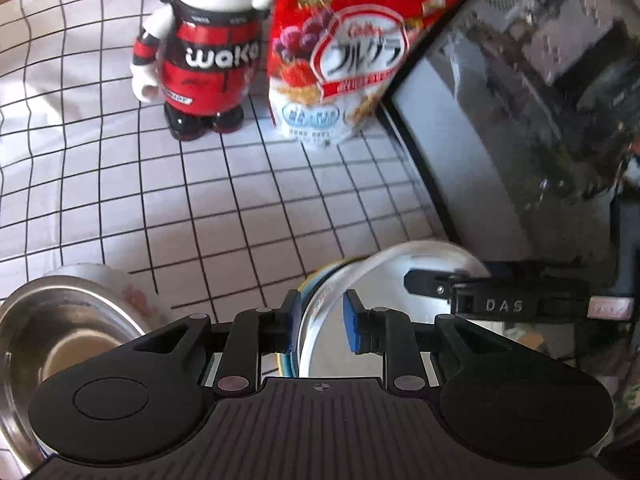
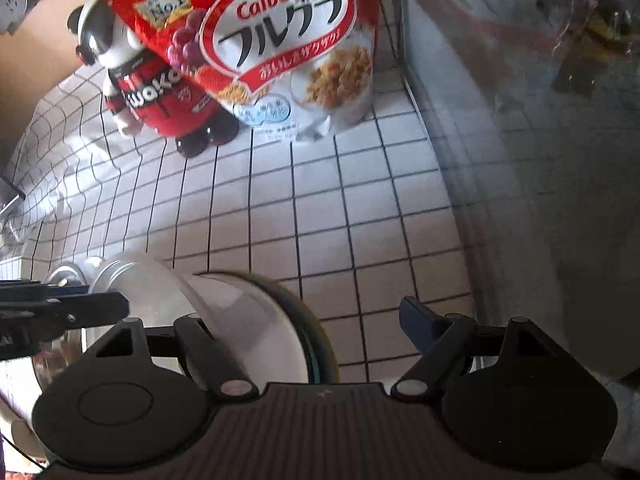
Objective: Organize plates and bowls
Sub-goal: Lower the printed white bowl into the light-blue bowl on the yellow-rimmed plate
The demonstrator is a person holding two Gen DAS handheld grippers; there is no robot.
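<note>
between the left hand-held gripper (image 1: pixel 320 320) pads, plates (image 1: pixel 340 300) tilted on edge (gripped); right hand-held gripper (image 2: pixel 316 320) open.

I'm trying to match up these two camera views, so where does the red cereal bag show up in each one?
Left wrist view: cereal bag at top centre, right of the toy figure.
Right wrist view: cereal bag at top centre, partly covering the toy figure.
Shared landmark: the white grid cloth.

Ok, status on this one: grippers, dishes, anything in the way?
Left gripper shut on white plate rim. Right gripper open, straddling same plate. Steel bowl alongside. Cereal bag, figurine stand clear.
</note>
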